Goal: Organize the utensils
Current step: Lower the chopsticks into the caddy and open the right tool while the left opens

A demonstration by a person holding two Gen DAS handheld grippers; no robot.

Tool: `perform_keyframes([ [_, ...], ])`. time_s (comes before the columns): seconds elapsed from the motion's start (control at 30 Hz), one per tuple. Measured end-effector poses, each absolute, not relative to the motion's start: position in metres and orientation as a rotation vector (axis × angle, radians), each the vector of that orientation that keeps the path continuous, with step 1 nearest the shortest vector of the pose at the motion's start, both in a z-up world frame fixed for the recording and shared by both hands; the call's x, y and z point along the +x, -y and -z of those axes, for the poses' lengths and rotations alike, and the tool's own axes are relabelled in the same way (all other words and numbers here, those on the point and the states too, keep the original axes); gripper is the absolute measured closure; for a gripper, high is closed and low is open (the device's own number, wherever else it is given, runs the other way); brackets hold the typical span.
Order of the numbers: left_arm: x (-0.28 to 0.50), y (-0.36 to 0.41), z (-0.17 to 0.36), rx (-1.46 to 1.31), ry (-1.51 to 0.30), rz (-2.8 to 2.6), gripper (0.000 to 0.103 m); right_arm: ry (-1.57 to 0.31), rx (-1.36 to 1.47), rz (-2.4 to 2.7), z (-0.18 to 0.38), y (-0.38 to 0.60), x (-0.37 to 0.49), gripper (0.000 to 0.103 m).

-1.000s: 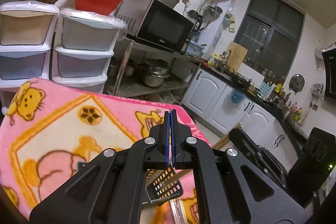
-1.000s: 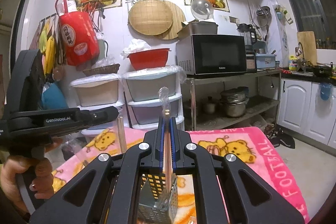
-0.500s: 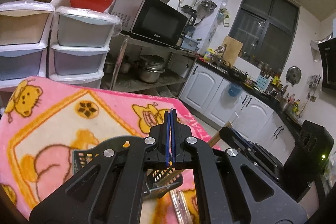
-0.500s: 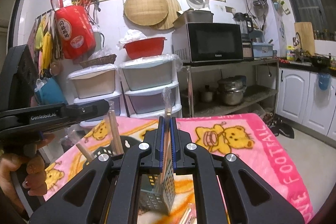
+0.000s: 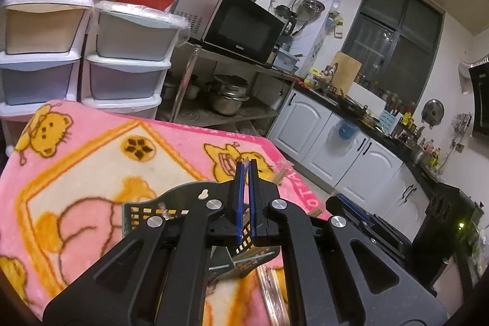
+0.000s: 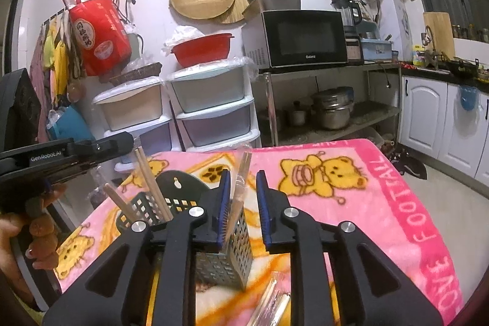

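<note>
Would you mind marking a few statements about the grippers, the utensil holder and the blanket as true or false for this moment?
1. The right gripper is open. True.
2. The wrapped chopsticks between its fingers stand in the utensil holder. True.
3. The utensil holder lies flat on its side. False: it stands upright on the pink blanket.
4. The left gripper is spread wide open. False: its blue pads are nearly together, with nothing visible between them.
5. More wrapped utensils lie on the blanket in front of the holder. True.
6. The blanket is plain blue. False: it is pink with yellow bears.
</note>
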State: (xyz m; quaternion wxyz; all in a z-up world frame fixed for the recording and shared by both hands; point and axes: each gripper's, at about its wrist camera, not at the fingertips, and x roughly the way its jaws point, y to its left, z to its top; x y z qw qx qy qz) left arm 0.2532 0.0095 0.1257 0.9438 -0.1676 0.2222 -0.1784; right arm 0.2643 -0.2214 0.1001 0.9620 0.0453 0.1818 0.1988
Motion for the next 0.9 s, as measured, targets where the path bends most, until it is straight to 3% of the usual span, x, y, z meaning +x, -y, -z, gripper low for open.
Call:
perform_keyframes([
  [0.17, 0.249, -0.016, -0.124, -0.359, -0.453, 0.359, 0.089, -0.392, 0.094, -0.400, -0.096, 0.223, 0.263, 0.082],
  [0.6, 0.236, -0.025, -0.130, -0.373, -0.452, 0.352, 0.049, -0.458, 0.104, -0.402, -0.088, 0.230, 0.257, 0.070],
  [0.83, 0.222, -0.028, -0.132, -0.388, -0.465, 0.365, 0.035, -0.481, 0.115, -0.406, -0.087, 0.235, 0.250, 0.064],
  [0.9, 0.218, -0.027, -0.133, -0.383, -0.466, 0.365, 0.026, -0.484, 0.116, -0.409, -0.087, 0.236, 0.248, 0.062],
])
